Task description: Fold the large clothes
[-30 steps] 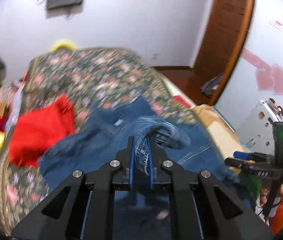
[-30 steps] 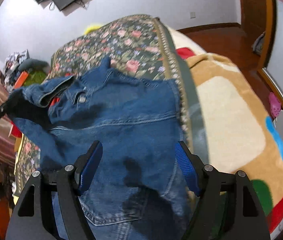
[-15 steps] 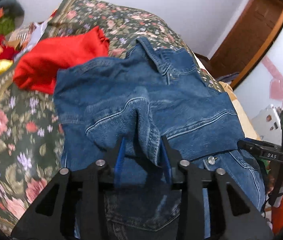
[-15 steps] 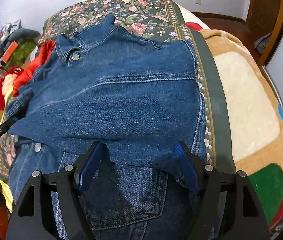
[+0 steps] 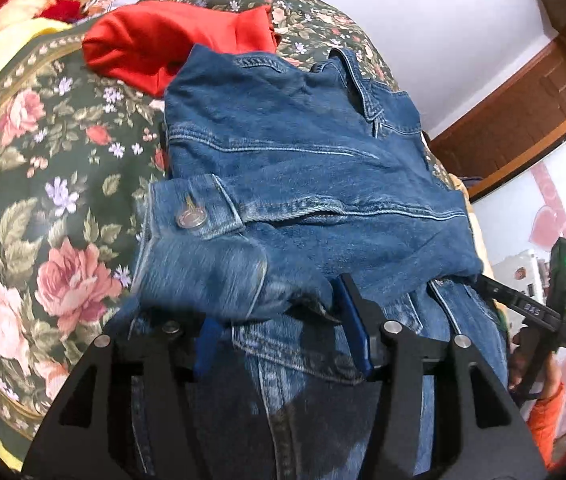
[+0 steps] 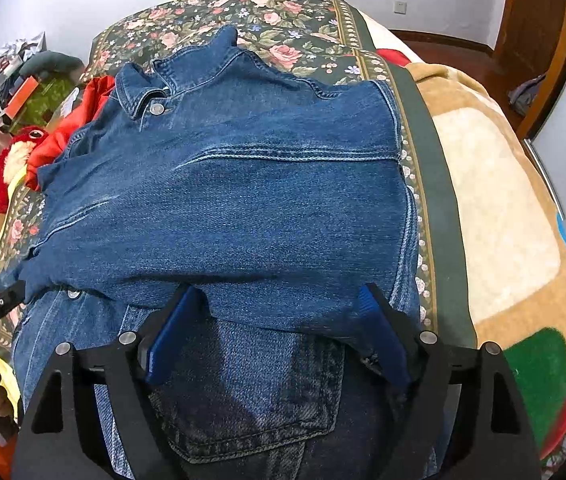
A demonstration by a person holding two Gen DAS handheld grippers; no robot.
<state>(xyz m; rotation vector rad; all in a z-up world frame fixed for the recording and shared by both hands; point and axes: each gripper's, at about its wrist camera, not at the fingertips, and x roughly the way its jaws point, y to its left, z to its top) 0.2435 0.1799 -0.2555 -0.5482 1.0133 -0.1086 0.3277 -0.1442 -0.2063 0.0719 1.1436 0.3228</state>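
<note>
Two sleeves now lie across the body of the blue denim jacket (image 6: pixel 219 208), which rests on the dark floral bedspread (image 5: pixel 43 184) of the bed. A second ago the left tongs (image 5: pixel 283 332) pinched the buttoned denim cuff (image 5: pixel 199 212) in the air; their jaws have just been opening, and the cuff has dropped onto the jacket, its end slumped loose between the parted pads. The right tongs (image 6: pixel 279 336) have also been opening and stand wide apart over the folded edge, gripping nothing. A crumpled red garment (image 5: pixel 171 40) lies just beyond the collar. The sleeve fold looks done; folding hem to collar probably follows.
</note>
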